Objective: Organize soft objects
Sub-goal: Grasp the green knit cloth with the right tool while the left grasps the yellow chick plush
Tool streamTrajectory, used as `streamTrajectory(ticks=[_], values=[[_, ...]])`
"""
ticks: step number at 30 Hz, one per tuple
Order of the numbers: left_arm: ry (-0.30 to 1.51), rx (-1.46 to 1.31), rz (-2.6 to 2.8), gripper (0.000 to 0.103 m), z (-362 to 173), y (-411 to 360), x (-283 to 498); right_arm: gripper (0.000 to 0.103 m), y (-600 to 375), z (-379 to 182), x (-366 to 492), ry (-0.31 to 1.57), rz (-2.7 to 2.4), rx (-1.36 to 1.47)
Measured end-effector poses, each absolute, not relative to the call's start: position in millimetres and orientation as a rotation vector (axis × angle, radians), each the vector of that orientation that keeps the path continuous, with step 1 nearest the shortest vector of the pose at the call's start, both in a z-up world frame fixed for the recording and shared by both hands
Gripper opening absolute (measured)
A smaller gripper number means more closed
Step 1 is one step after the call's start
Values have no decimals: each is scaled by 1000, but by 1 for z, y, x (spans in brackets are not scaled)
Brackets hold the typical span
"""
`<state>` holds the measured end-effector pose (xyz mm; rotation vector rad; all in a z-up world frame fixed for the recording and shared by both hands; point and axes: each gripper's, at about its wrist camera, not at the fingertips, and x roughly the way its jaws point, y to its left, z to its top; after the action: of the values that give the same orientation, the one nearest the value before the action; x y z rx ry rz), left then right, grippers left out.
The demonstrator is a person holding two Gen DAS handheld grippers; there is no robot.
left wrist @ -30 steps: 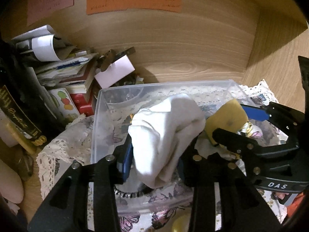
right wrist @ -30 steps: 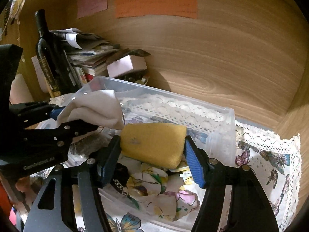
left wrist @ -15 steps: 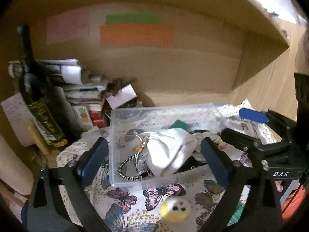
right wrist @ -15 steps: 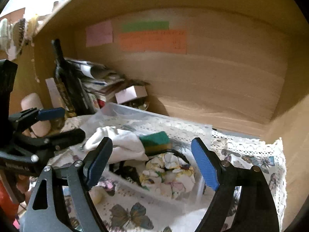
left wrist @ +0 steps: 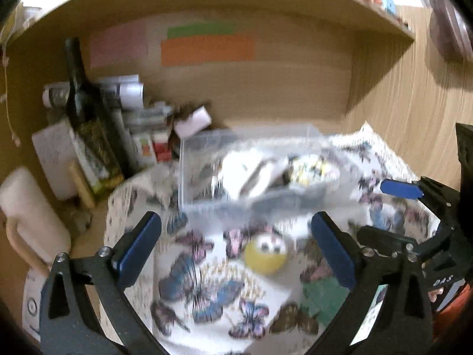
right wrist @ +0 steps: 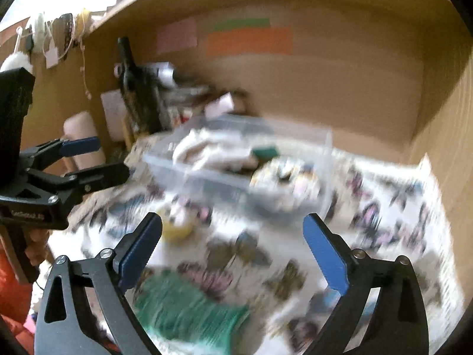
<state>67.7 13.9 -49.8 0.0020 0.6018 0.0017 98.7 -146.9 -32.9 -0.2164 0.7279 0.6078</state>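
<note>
A clear plastic bin (left wrist: 189,177) (right wrist: 165,159) stands on the butterfly cloth and holds a white cloth (left wrist: 236,165) (right wrist: 204,151), a green-and-yellow sponge (right wrist: 264,151) and a floral soft item (left wrist: 313,168) (right wrist: 283,177). My left gripper (left wrist: 236,248) is open and empty, well back from the bin; it also shows in the right wrist view (right wrist: 97,159). My right gripper (right wrist: 232,245) is open and empty; it also shows in the left wrist view (left wrist: 381,210). A yellow ball with eyes (left wrist: 264,256) (right wrist: 177,227) and a green cloth (right wrist: 189,310) (left wrist: 322,298) lie on the cloth in front. Both views are blurred.
A dark bottle (left wrist: 85,112) (right wrist: 133,88), stacked papers and boxes (left wrist: 142,124) and a white jug (left wrist: 26,216) crowd the shelf's left side. The wooden back wall carries coloured notes (left wrist: 207,50). A wooden side wall (left wrist: 414,118) closes the right.
Both grippers opened and dropped the white cloth and the sponge into the bin, then pulled back and up, away from it. The ball and green cloth came into view.
</note>
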Motion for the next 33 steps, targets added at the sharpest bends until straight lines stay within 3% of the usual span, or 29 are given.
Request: streamTrajectory(ticks=[10,12,14,15,17,20,24,26,28,30,33], values=[[812,-33,21,103,-117,14,55,95,-153,-82,73,885,638,-185],[830,-41,16,103,-123,13,56,76,-150,-90,70,915,655,-196],[839,-51,10,103,-125,12,58,66,-149,-94,66,902,643,-224],[841,-54,5,103,-125,11,59,52,-150,-92,65,892,649,-232],[844,-54,-19,103,-124,8,65,33,-151,-88,67,895,675,-222],[833,-49,-43,103,-119,4,73,26,-156,-83,70,869,653,-217],[809,-43,-43,102,-115,0,89,25,-171,-73,80,830,603,-182],[806,-45,-57,96,-115,-3,97,25,-178,-65,86,803,570,-166],[831,-36,-77,77,-117,-7,106,25,-183,-57,93,775,548,-152],[856,-34,-95,67,-121,-9,114,25,-188,-49,98,749,531,-142],[886,-43,-111,44,-128,-10,121,25,-192,-39,107,719,523,-125]])
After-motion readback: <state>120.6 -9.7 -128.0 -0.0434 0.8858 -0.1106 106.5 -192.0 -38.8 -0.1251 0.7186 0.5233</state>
